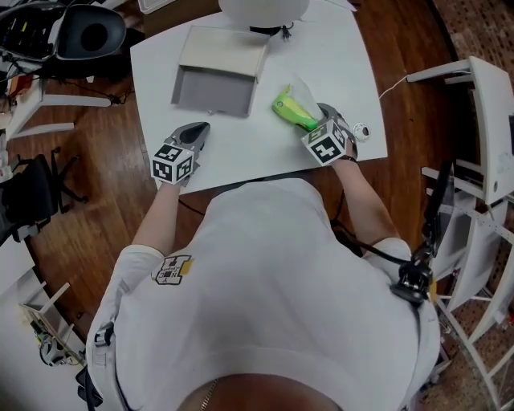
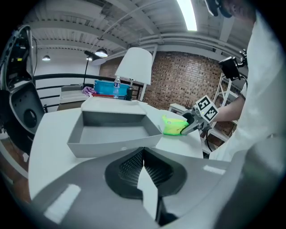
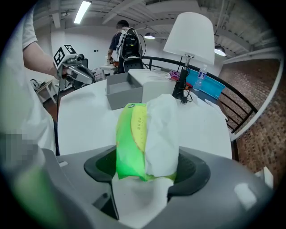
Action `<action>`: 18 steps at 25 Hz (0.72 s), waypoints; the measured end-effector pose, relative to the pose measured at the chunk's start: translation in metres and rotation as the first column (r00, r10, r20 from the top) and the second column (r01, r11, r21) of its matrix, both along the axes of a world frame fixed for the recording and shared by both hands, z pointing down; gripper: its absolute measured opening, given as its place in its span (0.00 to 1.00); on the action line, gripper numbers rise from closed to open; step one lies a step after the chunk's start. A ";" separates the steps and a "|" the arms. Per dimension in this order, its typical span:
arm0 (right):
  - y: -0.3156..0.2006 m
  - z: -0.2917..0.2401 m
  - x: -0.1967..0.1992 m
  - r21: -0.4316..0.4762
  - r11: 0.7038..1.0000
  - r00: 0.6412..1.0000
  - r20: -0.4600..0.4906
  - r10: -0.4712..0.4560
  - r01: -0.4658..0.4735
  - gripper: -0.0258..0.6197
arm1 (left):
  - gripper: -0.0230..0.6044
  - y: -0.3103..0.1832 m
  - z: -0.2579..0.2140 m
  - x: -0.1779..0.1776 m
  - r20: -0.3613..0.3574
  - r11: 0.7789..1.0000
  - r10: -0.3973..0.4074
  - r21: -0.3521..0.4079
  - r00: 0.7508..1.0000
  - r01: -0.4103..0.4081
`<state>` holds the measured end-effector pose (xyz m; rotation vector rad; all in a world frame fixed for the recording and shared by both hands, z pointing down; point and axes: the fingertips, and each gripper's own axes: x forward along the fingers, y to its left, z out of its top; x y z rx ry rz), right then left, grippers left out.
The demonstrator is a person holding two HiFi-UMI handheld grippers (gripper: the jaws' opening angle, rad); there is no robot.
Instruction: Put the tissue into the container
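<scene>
**Right tongs (image 3: 145,172) clamped on the tissue pack (image 3: 145,134), left tongs (image 2: 143,154) shut on themselves**

Your right tongs (image 1: 312,122) have both jaws pressed on the lower end of the green-and-white tissue pack (image 1: 292,111). The pack stands up out of them and fills the middle of the right gripper view. It's over the right part of the white table (image 1: 241,156); whether it touches the top, I can't tell.

Your left tongs (image 1: 197,132) are tip to tip over the near-left part of the table, well apart from the right.

The grey container (image 1: 213,92) sits open-topped beyond the two, up and left of the pack, near it but not touching. Only table top lies between pack and container.

A pale flat box (image 1: 225,48) rests against the container's far edge. The white lamp (image 1: 263,10) stands just past that, with its dark base (image 3: 181,91) right of the box.

Off the table there's a black chair (image 1: 88,32) at far left and a person with a backpack (image 3: 125,40) in the background.
</scene>
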<state>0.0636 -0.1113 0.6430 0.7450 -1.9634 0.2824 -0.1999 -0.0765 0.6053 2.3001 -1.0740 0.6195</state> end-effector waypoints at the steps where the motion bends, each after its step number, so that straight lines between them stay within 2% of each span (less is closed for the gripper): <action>1: -0.001 -0.006 -0.003 0.009 1.000 1.000 0.001 0.015 -0.015 0.56 | 0.04 -0.004 -0.002 -0.007 0.000 1.000 0.010 0.009 1.000 -0.010; 4: -0.004 -0.021 -0.029 0.039 0.998 0.999 0.012 0.043 -0.043 0.55 | 0.04 -0.014 -0.001 -0.039 0.004 0.999 0.031 0.035 1.000 -0.031; 7: -0.011 -0.043 -0.056 0.088 0.996 1.000 0.021 0.020 -0.022 0.55 | 0.04 -0.028 -0.003 -0.063 -0.008 0.998 0.027 0.059 1.000 -0.026; 13: -0.019 -0.075 -0.106 0.143 0.986 0.996 -0.015 -0.085 0.086 0.55 | 0.04 -0.043 -0.009 -0.074 -0.081 0.996 0.030 0.088 0.996 -0.023; 18: -0.031 -0.081 -0.157 0.167 0.970 0.984 -0.031 -0.176 0.179 0.55 | 0.04 -0.029 -0.012 -0.082 -0.095 0.993 0.067 0.105 0.993 -0.057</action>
